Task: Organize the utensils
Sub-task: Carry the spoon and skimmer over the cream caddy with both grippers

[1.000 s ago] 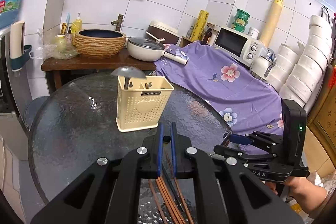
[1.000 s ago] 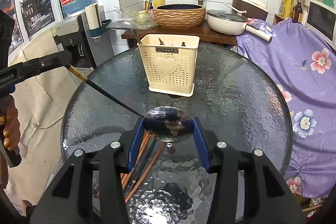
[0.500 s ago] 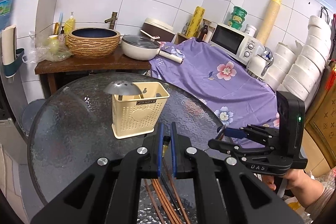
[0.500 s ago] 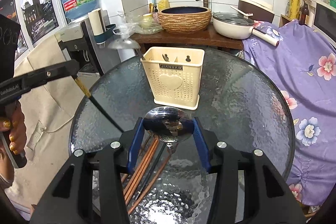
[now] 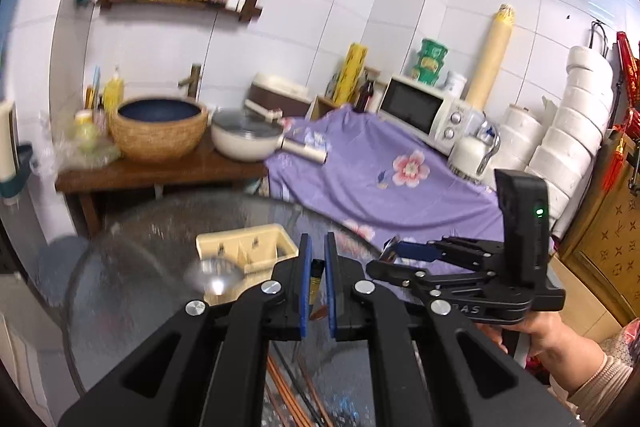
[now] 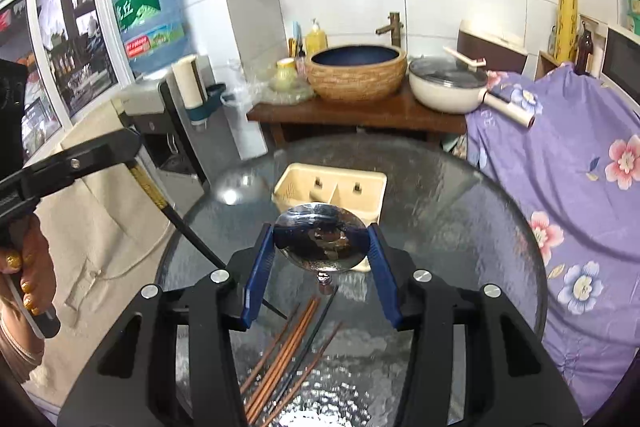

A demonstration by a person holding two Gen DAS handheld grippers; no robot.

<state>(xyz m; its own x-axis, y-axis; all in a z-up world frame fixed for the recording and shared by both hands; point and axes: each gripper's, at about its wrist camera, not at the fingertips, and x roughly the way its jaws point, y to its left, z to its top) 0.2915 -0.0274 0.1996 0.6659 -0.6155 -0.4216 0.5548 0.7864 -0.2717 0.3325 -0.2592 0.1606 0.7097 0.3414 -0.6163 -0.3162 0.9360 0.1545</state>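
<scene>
My left gripper (image 5: 316, 261) is shut on the gold-banded top of a black chopstick (image 6: 188, 231), which slants down towards the glass. Its tip hangs close to a loose bundle of brown and black chopsticks (image 6: 288, 343) lying on the round glass table (image 6: 460, 227). The bowl of a steel ladle (image 6: 320, 243) sits between the blue pads of my right gripper (image 6: 321, 229), which is shut on it, and the handle drops out of sight below. A cream perforated utensil holder (image 6: 332, 185) stands mid-table beyond both grippers, with another ladle (image 6: 238, 187) standing at its left corner.
Behind the table a wooden counter (image 6: 360, 115) carries a woven basin and a lidded white pan (image 6: 446, 87). A purple floral cloth (image 6: 560, 167) covers things at the right. A water dispenser (image 6: 160, 107) stands at the left. A person's hand (image 5: 540, 331) grips the right tool.
Both grippers have risen, so the holder and table sit lower in both views. The black chopstick and the ladle came up with them. Neither grip has changed.
</scene>
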